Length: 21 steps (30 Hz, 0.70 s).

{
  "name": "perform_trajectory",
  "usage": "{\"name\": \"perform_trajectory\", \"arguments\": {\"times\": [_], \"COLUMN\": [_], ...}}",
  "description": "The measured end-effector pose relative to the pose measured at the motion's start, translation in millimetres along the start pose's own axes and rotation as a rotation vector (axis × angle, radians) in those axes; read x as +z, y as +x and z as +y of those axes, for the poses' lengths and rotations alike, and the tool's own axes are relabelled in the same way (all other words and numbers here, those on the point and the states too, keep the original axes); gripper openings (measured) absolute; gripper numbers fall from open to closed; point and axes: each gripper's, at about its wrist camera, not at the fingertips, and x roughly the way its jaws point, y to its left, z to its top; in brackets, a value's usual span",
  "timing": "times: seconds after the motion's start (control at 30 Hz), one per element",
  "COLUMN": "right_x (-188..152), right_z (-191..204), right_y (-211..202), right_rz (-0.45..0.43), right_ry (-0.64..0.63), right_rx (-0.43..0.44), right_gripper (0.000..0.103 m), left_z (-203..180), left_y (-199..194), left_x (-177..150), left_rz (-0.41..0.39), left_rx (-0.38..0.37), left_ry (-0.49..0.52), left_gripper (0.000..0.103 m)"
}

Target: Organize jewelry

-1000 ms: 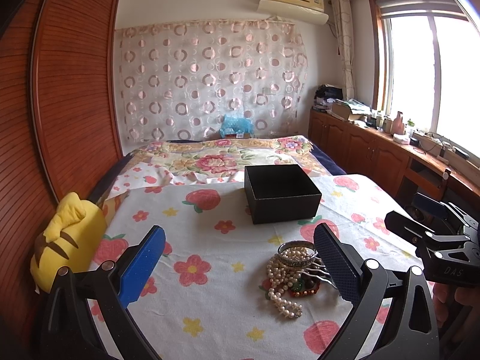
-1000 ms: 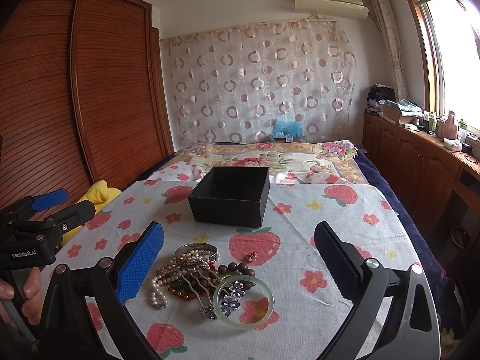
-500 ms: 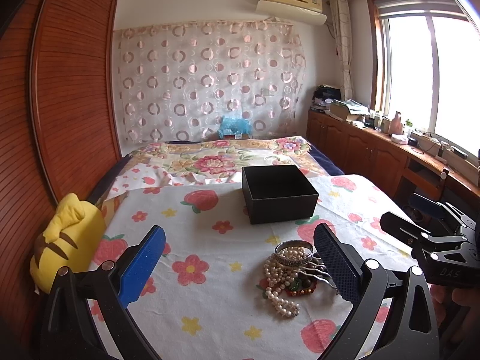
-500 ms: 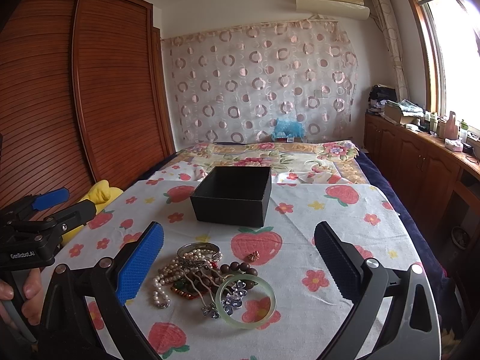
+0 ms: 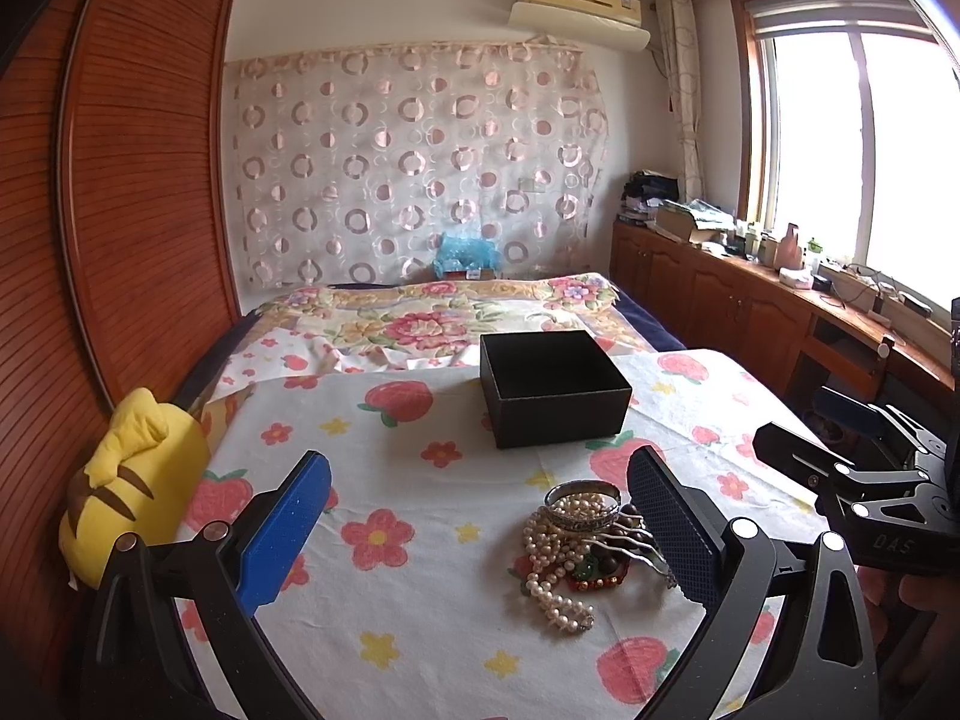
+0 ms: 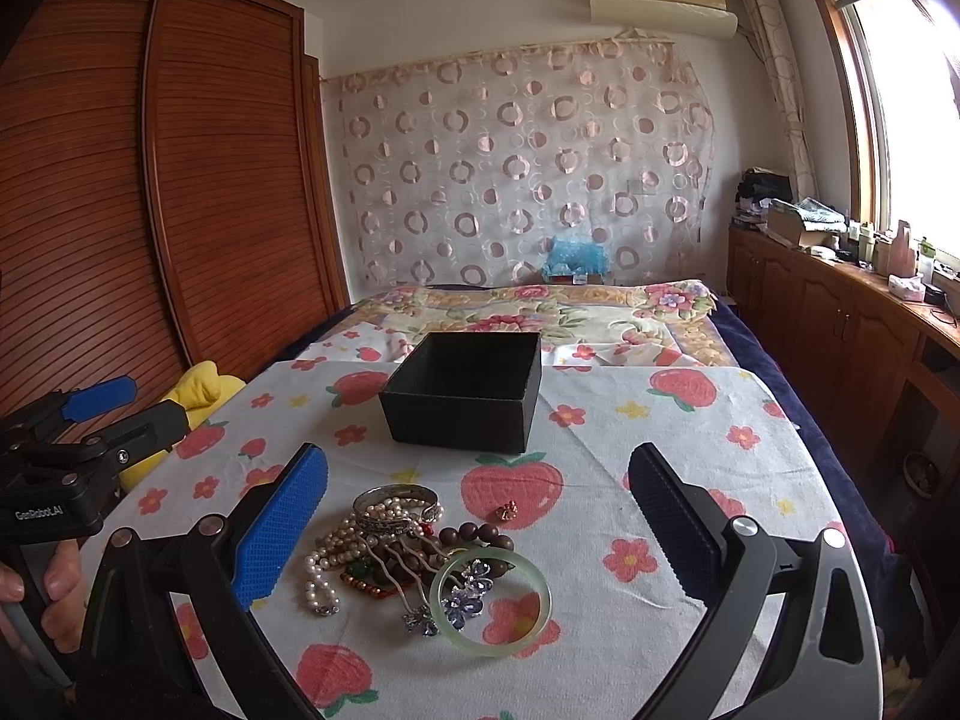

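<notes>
A small heap of jewelry is seen on a white cloth printed with strawberries and flowers (image 6: pixel 648 420), which is spread over a flat surface in front of a bed. In the heap, a white pearl necklace (image 6: pixel 324 564) is found at the left, a carved silver bangle (image 6: pixel 393 501) at the far edge, a string of dark brown wooden beads (image 6: pixel 474 537) in the middle, and a pale green jade bangle (image 6: pixel 494 600) at the near right. A metal hair comb with purple crystal flowers (image 6: pixel 456 603) lies partly across the jade bangle. A small gold and red ring (image 6: pixel 507 510) is set apart, just beside the heap, on a strawberry print.

An open square black box (image 6: pixel 462 399) stands beyond the heap, not touching it.

The right gripper (image 6: pixel 477 516) is held low over the cloth with its fingers wide apart, and most of the heap is framed between them. Nothing is gripped. The left gripper (image 5: pixel 480 525) is also spread wide and holds nothing; in its view the pearl necklace (image 5: pixel 555 564) and the silver bangle (image 5: pixel 582 504) appear close to its right finger.

A yellow plush toy (image 5: pixel 129 498) rests at the left edge of the cloth, against a brown wooden wardrobe (image 5: pixel 120 192).
</notes>
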Motion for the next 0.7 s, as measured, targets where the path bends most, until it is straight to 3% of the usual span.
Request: {"name": "perform_trajectory", "arguments": {"times": [0.37,0.7], "right_x": [2.8,-14.7], "right_z": [4.9,-5.8], "right_y": [0.2,14.8], "right_rz": [0.004,0.055], "right_ry": [0.0,-0.011], "right_rx": [0.0,0.002], "right_gripper": [0.101,0.101], "left_z": [-12.2,-9.1], "left_y": [0.9,20.4], "left_x": [-0.1,-11.2], "left_rz": [0.01,0.082], "left_rx": [0.0,-0.022], "left_ry": [-0.001,-0.005], "left_gripper": [0.096,0.096]}}
